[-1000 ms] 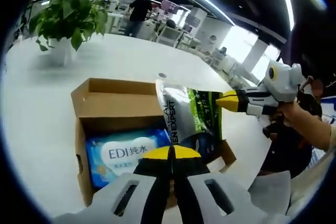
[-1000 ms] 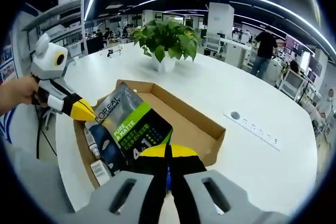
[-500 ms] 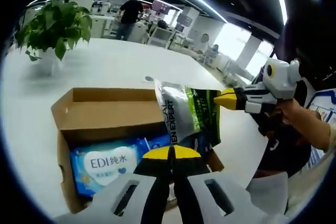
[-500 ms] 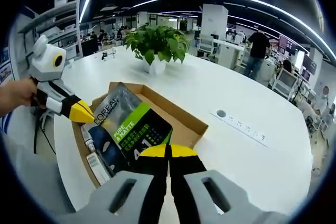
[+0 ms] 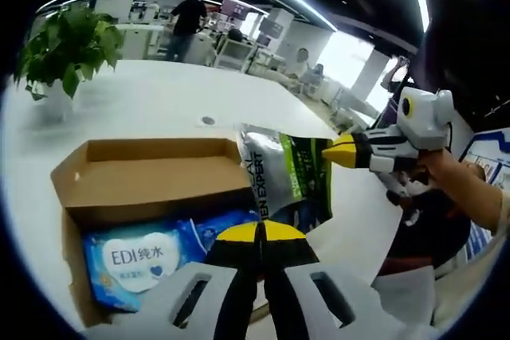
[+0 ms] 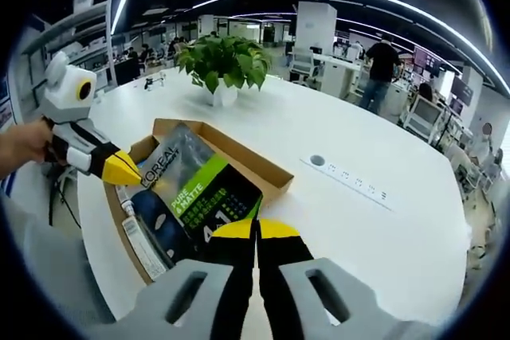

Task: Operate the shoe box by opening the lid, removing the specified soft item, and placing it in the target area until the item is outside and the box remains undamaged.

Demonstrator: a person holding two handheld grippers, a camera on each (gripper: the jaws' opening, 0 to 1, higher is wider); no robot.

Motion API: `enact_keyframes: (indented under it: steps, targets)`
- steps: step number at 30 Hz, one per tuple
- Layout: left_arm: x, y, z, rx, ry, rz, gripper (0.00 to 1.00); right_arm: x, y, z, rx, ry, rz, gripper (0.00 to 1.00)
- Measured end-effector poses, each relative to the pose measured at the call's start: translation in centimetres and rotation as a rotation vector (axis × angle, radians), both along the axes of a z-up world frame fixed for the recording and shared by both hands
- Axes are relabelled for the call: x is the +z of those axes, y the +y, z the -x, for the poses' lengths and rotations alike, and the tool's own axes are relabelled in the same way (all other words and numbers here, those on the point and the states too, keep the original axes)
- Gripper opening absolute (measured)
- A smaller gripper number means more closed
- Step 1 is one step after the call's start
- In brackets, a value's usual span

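The open cardboard shoe box [image 5: 151, 169] lies on the white table with a blue pack of wet wipes [image 5: 135, 256] inside. A grey and green L'Oreal pouch [image 5: 291, 177] hangs over the box's right end. My left gripper [image 5: 259, 228] is shut on the pouch's lower edge. My right gripper [image 5: 333, 151], coming in from the right, is shut on its upper corner. In the right gripper view the pouch [image 6: 195, 193] covers much of the box [image 6: 247, 157]; my right gripper [image 6: 255, 227] pinches it from below and my left gripper [image 6: 131, 173] pinches its left corner.
A potted green plant [image 6: 219, 65] stands on the white table [image 6: 374, 228] beyond the box. A round socket and a power strip [image 6: 351, 181] are set into the tabletop right of the box. A person's hand [image 5: 462, 185] holds the right gripper. People and desks fill the far background.
Both grippers have carried the pouch to the right and a little up from the box. The box now sits further left and lower in the left gripper view.
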State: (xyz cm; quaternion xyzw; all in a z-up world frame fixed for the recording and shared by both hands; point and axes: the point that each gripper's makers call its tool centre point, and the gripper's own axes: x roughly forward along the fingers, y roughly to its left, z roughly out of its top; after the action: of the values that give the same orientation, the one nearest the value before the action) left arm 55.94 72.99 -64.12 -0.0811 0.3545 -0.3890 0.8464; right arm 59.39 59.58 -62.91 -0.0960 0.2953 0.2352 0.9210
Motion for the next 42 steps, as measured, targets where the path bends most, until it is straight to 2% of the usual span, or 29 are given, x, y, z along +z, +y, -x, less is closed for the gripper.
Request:
enact_keyframes:
  steps: [16,23,42]
  targets:
    - [-0.4,-3.6,0.7,-0.049,0.001,-0.002,0.0,-0.8,-3.7,0.7,-0.064,0.018,-0.005,0.0]
    - [-1.2,-5.1,0.0,-0.06,0.002,-0.026,0.0,-1.6,-5.2,0.9,-0.086,0.03,0.008,0.0]
    - [-3.6,-9.2,0.6,-0.12,0.029,-0.079,0.0,-4.3,-9.1,1.0,-0.131,0.082,0.035,0.0]
